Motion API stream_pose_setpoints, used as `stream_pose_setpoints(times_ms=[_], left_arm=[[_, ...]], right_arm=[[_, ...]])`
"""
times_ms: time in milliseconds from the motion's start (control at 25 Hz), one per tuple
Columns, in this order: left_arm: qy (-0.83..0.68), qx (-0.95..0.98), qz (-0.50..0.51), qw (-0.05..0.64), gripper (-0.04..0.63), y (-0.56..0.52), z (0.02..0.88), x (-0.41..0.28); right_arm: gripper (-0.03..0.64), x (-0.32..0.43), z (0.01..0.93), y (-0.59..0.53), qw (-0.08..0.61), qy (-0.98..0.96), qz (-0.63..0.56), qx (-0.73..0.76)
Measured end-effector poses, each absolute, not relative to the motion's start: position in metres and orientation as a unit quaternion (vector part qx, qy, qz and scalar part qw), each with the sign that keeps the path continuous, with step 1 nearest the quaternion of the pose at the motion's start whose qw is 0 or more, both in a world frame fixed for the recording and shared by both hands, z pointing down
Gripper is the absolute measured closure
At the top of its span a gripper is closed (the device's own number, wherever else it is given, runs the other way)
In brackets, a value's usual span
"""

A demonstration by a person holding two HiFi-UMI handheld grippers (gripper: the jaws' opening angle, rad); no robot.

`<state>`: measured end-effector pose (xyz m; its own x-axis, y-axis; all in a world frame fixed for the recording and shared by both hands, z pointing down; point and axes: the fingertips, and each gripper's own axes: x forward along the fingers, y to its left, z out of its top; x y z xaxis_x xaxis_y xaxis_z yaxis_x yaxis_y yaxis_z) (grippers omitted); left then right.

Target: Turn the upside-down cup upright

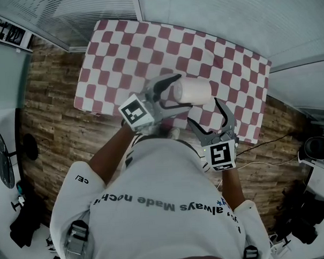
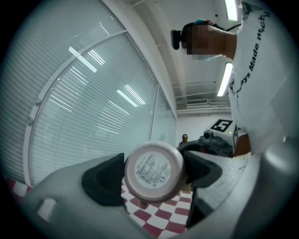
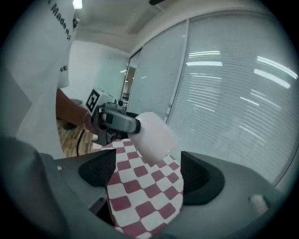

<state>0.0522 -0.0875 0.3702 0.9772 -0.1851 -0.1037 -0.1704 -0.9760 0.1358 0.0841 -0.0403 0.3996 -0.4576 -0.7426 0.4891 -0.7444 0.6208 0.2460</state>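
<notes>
- My left gripper (image 1: pixel 183 91) is clamped on the pale pinkish-white cylindrical cup (image 1: pixel 197 91) and holds it on its side in the air above the red-and-white checkered table (image 1: pixel 126 47).
- My right gripper (image 3: pixel 147 172) stands wide open near the cup, with nothing in it.

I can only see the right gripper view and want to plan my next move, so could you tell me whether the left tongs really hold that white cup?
Observer: Yes. The left gripper view shows the left tongs clamped on the cup from both sides.
Operator: Thank you. Which end faces them?
Observer: Its base, which bears a round printed label, faces the left camera.
Operator: And how does it lie from above?
Observer: In the head view it lies on its side above the checked tablecloth, with your open right tongs near it but apart.
</notes>
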Motion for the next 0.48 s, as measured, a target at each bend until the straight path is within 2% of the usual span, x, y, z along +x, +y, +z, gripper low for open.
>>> stream_pose_setpoints(times_ms=[240,480], left_arm=[[-0.085,0.993,-0.051,0.064,0.192,-0.085,0.375,0.053],[-0.083,0.992,-0.060,0.071,0.192,-0.079,0.369,0.058]], right_arm=[[0.178,0.087,0.397,-0.049,0.398,-0.803,-0.114,0.429],[0.178,0.085,0.398,-0.060,0.450,-0.778,-0.150,0.412]])
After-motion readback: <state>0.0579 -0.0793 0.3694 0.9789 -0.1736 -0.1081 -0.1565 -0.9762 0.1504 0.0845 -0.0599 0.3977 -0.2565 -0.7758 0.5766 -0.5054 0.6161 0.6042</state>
